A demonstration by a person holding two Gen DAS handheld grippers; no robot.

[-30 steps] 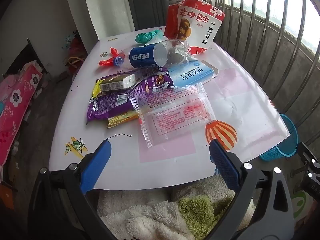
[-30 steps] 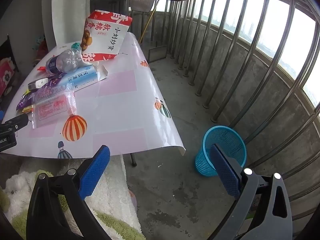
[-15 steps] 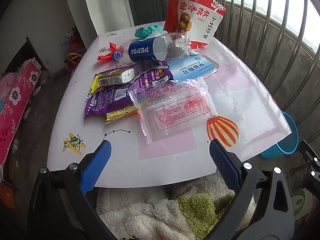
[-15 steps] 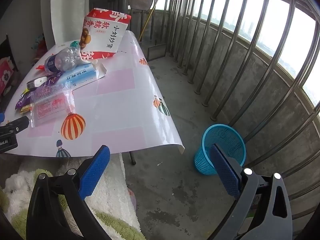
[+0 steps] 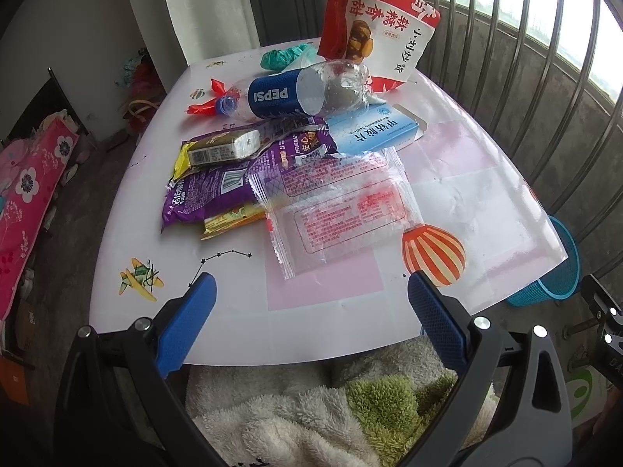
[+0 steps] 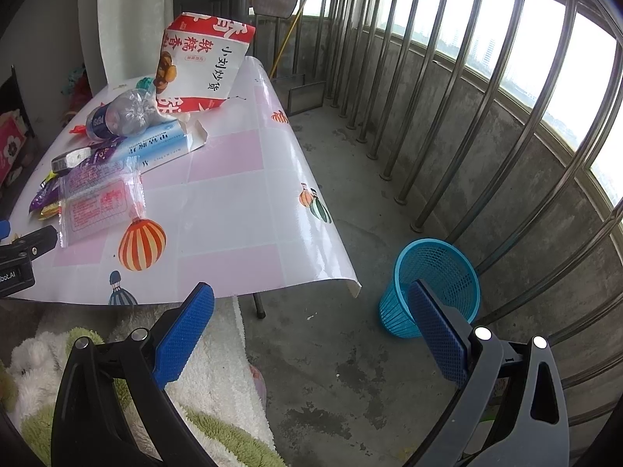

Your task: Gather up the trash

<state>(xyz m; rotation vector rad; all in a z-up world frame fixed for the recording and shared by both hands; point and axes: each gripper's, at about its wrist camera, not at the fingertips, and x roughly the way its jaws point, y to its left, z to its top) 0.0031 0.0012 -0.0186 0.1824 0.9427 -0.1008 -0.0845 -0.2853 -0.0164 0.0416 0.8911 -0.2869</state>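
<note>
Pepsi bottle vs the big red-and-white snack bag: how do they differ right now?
Pose: the Pepsi bottle lies on its side, cap toward the table's left; the red-and-white snack bag stands upright behind it.
Look: the bottle is clear, crumpled plastic with a blue label; the bag is opaque, printed red and white.
Size: the bag looks taller and bulkier.
Shared: both sit on the table, untouched by either gripper.

We are seeing glossy tablecloth [image 5: 486, 210] catching glare; clear plastic wrapper [image 5: 338, 214] crinkling; Pepsi bottle [image 5: 300, 91] showing crushed transparent plastic; box [image 5: 373, 130] looking like matt cardboard; basket [image 6: 436, 276] showing blue plastic mesh; floor [image 6: 335, 350] looking rough concrete; railing bars [image 6: 447, 116] shining metal.
</note>
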